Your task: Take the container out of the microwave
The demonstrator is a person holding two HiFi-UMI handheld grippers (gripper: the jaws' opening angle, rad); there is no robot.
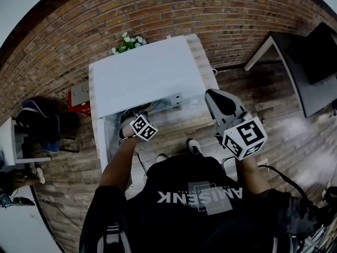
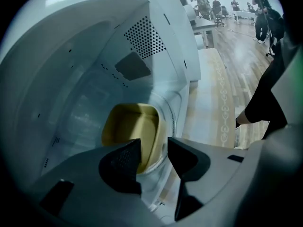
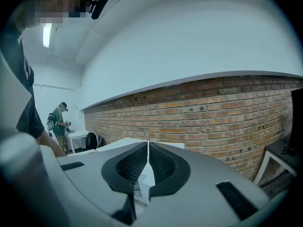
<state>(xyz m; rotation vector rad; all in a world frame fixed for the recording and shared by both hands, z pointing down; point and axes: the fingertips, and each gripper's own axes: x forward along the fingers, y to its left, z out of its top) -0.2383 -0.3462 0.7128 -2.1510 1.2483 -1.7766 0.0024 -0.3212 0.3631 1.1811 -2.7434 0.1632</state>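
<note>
— Where is the container?

— The yellow container (image 2: pixel 127 126) sits on the glass turntable (image 2: pixel 176 109) inside the white microwave (image 1: pixel 142 73), toward the near side of the cavity. The left gripper (image 2: pixel 154 148) reaches in with its jaws spread, and the container's near wall lies in the gap between them (whether either pad touches it cannot be told).

— And the other one?

— The right gripper (image 3: pixel 148 145) hangs outside, by the microwave's near right corner. Its jaws are pressed together on nothing and point toward the brick wall (image 3: pixel 213 108).

— What could go wrong from here?

— Most likely the grip. The jaws would pinch only one thin wall, so a shallow bite could let the container tip or slip free as it is drawn out. Closing off-centre could shove it across the smooth glass instead of catching it. The cavity is also tight, so a lift too high could knock the rim or the gripper against the ceiling or the door frame. Anything inside (no contents can be made out) might then spill.
</note>
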